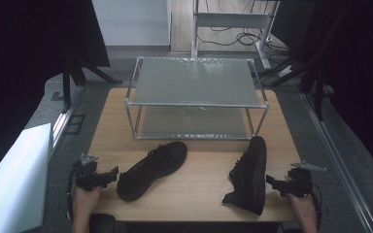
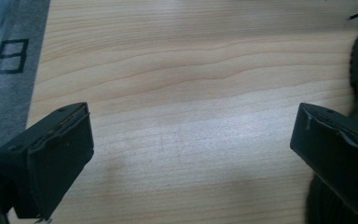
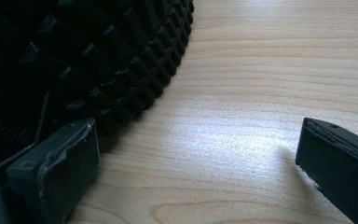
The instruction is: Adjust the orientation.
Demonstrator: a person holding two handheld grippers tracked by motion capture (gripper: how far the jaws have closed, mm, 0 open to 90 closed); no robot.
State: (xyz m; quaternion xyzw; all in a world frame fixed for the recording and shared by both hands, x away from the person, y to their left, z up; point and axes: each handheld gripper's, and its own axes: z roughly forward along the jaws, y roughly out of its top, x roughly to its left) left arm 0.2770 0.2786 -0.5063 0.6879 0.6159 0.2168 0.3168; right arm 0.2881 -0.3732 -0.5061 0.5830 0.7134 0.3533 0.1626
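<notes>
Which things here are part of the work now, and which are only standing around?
Part of the work:
left shoe
right shoe, lying on its side
left gripper, open
right gripper, open
probably the rack

Standing around:
white board
cables on the floor

Two hands are holding their grippers low at the near edge, one at each side.

The left gripper [image 1: 112, 174] is pointing inward with its jaws standing wide apart (nothing between them), and the right gripper [image 1: 270, 182] is mirroring it, also pointing inward, jaws spread wide, forearms coming in from below.
</notes>
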